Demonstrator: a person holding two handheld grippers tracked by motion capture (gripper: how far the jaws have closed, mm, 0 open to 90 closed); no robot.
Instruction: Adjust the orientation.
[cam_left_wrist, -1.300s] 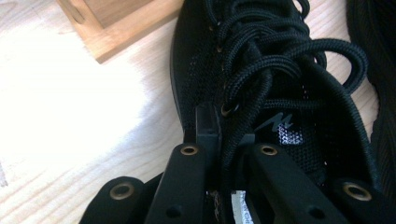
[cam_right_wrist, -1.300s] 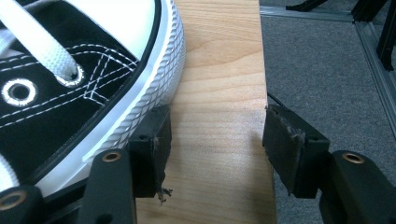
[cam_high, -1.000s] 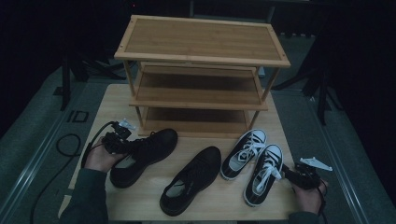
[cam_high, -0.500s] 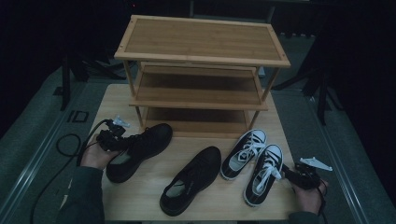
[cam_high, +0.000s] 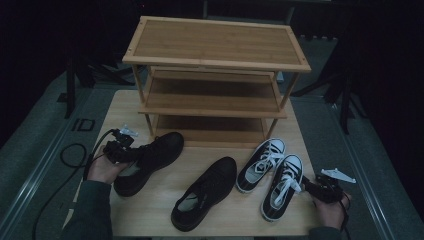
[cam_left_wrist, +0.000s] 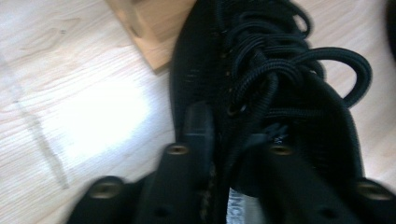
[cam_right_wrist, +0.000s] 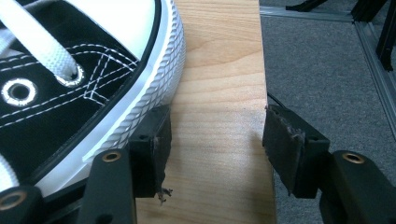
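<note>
Gripping nothing firmly, the left tool (cam_high: 121, 150) is seen at the collar of the black lace-up shoe (cam_high: 147, 161), its jaws having just been opening: in the left gripper view one jaw lies against the outer side of the shoe (cam_left_wrist: 261, 93) and the other inside the mouth, with the collar between them, and whether the pads press on it cannot be told. The shoe is rested on the worktop (cam_high: 155, 207), its toe pointed away from the left tool toward the foot of the wooden shoe rack (cam_high: 215, 75). The right tool (cam_high: 320, 189) is held low at the near right corner of the worktop, its jaws apart with bare wood between them; in the right gripper view one jaw is set just beside the white ribbed sole of the nearer black-and-white sneaker (cam_right_wrist: 93, 84). Just beyond that sneaker (cam_high: 281, 186), on its far side from the right tool, its partner (cam_high: 261, 165) is laid, and a second black shoe (cam_high: 205, 200) is placed between the two tools. Farthest from both tools, the three-tier rack is stood.
</note>
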